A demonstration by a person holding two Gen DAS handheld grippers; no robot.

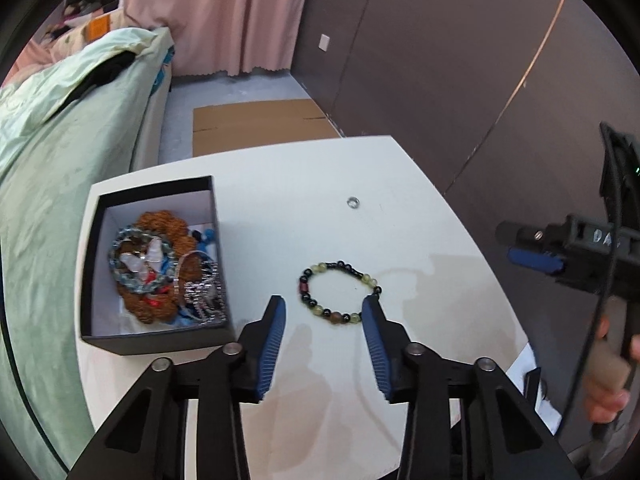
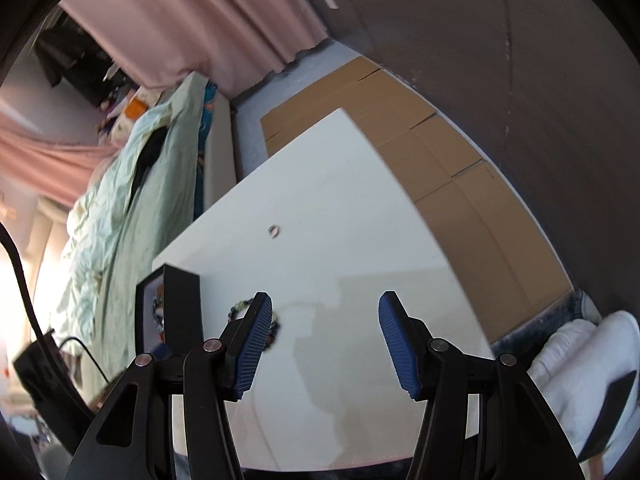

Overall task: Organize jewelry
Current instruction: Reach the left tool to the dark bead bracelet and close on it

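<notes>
A beaded bracelet (image 1: 339, 293) of black, yellow-green and red beads lies on the white table (image 1: 304, 184). My left gripper (image 1: 324, 306) is open and empty, its fingertips just short of the bracelet on either side. A small silver ring (image 1: 353, 202) lies farther back. A black box (image 1: 154, 264) at the left holds several bracelets and other jewelry. In the right wrist view my right gripper (image 2: 326, 304) is open and empty above the table (image 2: 360, 216); the ring (image 2: 274, 231) lies ahead, the bracelet (image 2: 240, 307) is partly hidden behind its left finger, and the box (image 2: 176, 308) stands left.
A bed with a green cover (image 1: 60, 152) runs along the table's left side. Flat cardboard (image 1: 260, 124) lies on the floor beyond the table. A dark wall (image 1: 460, 60) is to the right. The right gripper's body (image 1: 580, 248) shows at the right edge.
</notes>
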